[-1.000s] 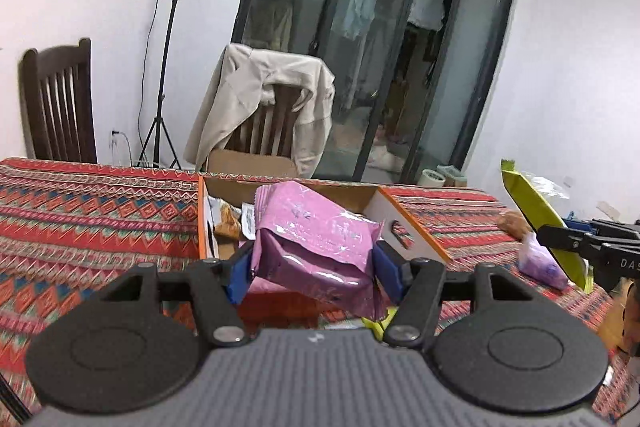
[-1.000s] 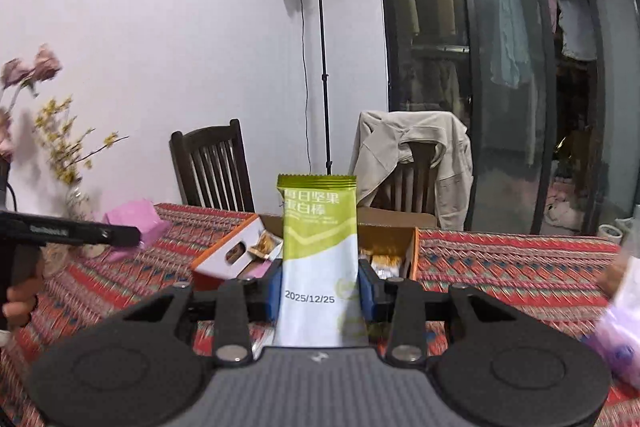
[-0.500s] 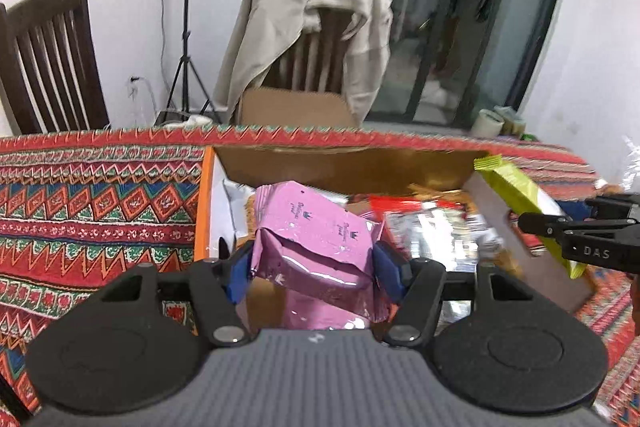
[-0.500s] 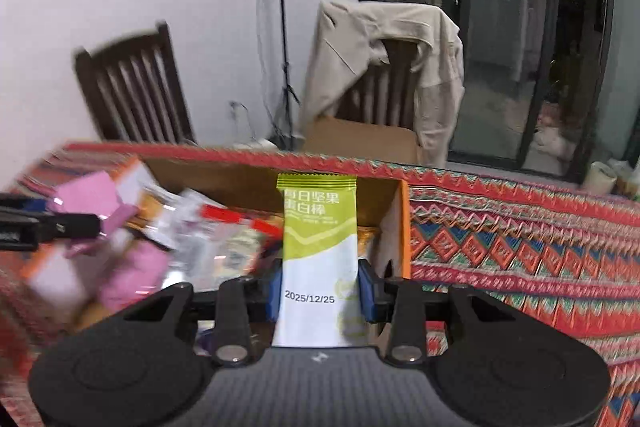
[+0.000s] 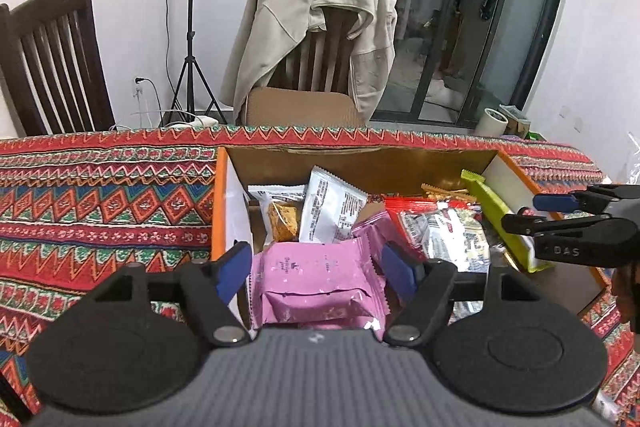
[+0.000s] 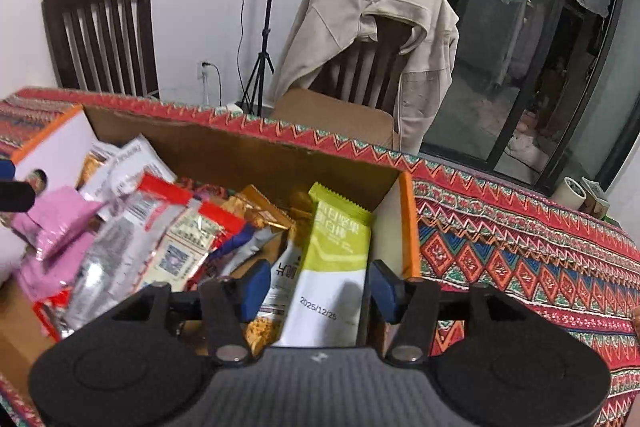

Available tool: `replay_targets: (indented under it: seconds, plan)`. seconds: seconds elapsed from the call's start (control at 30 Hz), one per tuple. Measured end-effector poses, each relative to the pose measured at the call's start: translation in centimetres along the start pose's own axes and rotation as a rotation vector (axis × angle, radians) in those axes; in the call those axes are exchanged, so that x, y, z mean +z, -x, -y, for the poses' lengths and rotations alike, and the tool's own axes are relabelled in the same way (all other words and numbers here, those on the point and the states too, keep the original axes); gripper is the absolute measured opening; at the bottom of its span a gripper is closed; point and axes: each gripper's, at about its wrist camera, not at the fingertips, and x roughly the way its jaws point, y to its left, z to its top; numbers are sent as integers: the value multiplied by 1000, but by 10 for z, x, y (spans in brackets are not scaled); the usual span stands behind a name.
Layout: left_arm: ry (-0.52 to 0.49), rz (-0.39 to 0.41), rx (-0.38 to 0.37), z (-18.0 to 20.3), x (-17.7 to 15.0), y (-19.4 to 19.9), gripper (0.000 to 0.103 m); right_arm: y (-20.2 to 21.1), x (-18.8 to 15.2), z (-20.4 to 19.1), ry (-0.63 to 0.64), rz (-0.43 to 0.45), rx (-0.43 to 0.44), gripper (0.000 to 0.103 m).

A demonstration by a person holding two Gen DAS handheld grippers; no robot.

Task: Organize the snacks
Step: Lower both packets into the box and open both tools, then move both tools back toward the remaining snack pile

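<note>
The left tool (image 5: 316, 269) stands wide around a pink snack pack (image 5: 316, 283) lying in the left part of the cardboard box (image 6: 240, 155) on the patterned tabletop (image 5: 100, 199). To the right, the right tool (image 6: 312, 285) is also wide, and the green-white bar pack (image 6: 332, 267) printed "2025/12/25" leans at the box's right wall
</note>
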Motion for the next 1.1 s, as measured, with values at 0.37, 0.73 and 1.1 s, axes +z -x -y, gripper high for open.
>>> replay_targets:
  seconds: [0.37, 0.73, 1.1]
  plan:
    - [-48, 97, -34, 26, -7, 109, 81, 113, -2, 9, 25, 125, 37, 64]
    - [-67, 228, -70, 51, -98, 243, 96, 260, -75, 10, 23, 256, 88, 75]
    - [21, 279, -60, 58, -236, 323, 100, 376, -210, -18, 4, 361, 164, 91]
